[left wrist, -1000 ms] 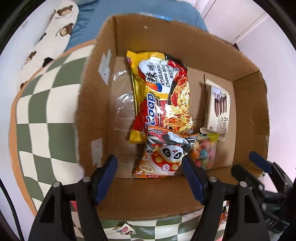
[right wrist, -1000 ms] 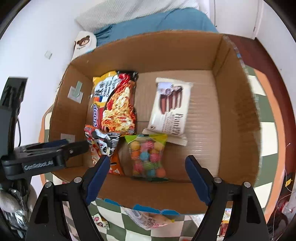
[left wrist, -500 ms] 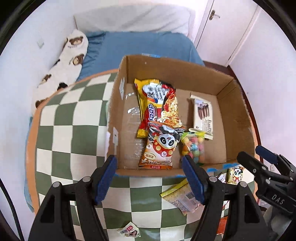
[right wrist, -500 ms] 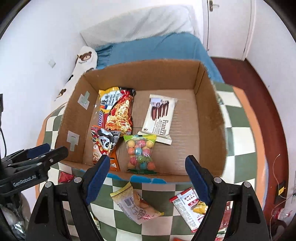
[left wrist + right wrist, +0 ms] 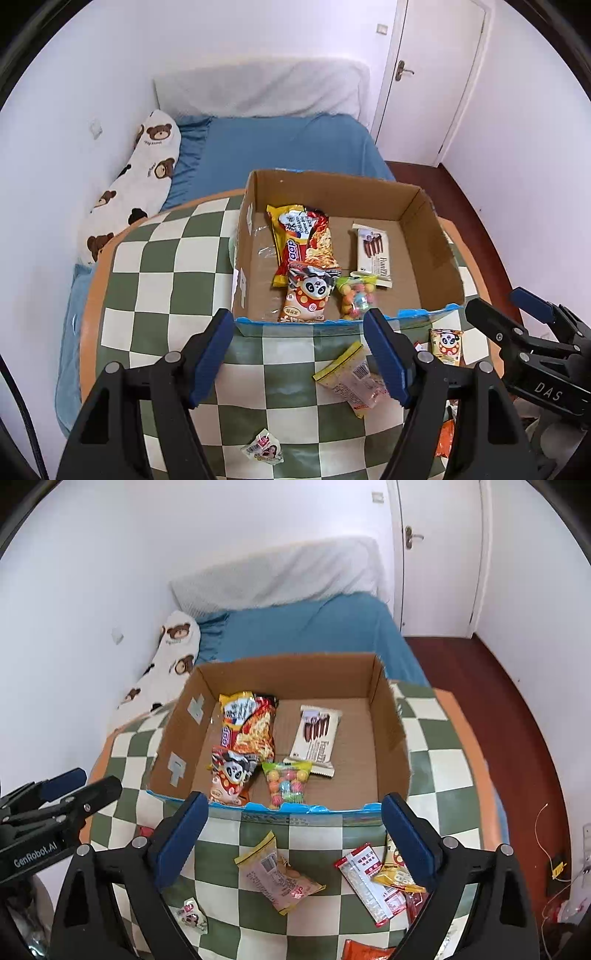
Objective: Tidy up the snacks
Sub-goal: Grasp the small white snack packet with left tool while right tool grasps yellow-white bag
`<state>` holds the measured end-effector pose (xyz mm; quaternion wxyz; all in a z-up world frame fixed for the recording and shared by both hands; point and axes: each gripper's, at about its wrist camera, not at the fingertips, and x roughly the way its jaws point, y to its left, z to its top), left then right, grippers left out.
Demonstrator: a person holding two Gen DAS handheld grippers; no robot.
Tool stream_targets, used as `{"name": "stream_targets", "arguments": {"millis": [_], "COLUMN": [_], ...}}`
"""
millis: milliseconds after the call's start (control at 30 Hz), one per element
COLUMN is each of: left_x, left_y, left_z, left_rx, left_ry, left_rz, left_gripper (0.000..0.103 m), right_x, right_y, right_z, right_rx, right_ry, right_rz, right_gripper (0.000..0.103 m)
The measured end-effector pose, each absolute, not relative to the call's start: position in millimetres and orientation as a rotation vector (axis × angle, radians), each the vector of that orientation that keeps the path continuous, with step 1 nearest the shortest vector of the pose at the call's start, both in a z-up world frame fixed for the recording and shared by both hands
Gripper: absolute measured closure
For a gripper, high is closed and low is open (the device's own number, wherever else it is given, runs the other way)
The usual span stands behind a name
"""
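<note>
Cardboard box [image 5: 391,734], open-topped, centre of frame on the checked tabletop [image 5: 439,753]. Contents: noodle pack [image 5: 251,727], wafer bar [image 5: 316,734], panda pack [image 5: 231,775], candy bag [image 5: 286,782], all lying flat.

Loose snacks, lower frame, on the tabletop short of the box: yellow-edged clear pouch [image 5: 277,875], long axis running upper left to lower right; red-and-white sachet [image 5: 369,878], same slant; yellow packet [image 5: 397,871] against it; a small wrapped sweet [image 5: 190,917] at lower left; an orange pack [image 5: 360,952] at the bottom edge.

Right claw [image 5: 291,834]: spread wide, nothing between the pads; its jaws have just been opening. The clear pouch lies just below its centre, between the fingers' lines, so this claw looks the nearer one.

Left claw [image 5: 299,354]: spread, empty, having just opened slightly. In its view the same pouch [image 5: 352,380] sits toward the right finger, and a small panda packet [image 5: 447,341] lies further right.

Judgement: next pick is likely the pouch; a grip across its short width would need the claw turned to suit the slant.
</note>
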<state>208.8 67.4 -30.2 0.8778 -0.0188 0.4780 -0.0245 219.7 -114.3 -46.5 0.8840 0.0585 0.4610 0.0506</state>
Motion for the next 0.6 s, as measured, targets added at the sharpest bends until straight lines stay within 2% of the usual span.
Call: {"name": "stream_targets", "arguments": {"millis": [33,67,200,300,500,600], "left_x": [205.3,202.3,190.5,180.3,155.3,135.8], "left_y": [66.3,65.8,66.9,72.9,95.2,111.4], "left_z": [-28.2,-27.3,-37.6,-63.3,-147.5,-192.6], "left_rx": [-0.039,-0.044,-0.065,-0.083,-0.110,-0.124], "left_ry": [0.997,0.996,1.019,1.085,1.286,1.378], "left_rz": [-0.056,-0.060,-0.067,-0.045,0.042,0.126], "left_gripper": [0.013,0.001,0.000,0.000,0.000,0.001], "right_x": [216.2,211.6,195.6,177.3,136.6,131.7], "right_y": [-114.8,-116.3,-124.7,-143.6,-187.3,-173.6], "right_z": [-43.9,-42.5,-56.5,-94.1,-178.8,-204.2], "right_rx": [0.128,0.141,0.173,0.229,0.413,0.338], "right_ry": [0.955,0.954,1.006,1.120,1.329,1.374], "right_rz": [0.108,0.111,0.101,0.058,-0.017,0.024], "right_gripper": [0.006,0.006,0.006,0.006,0.006,0.006]}}
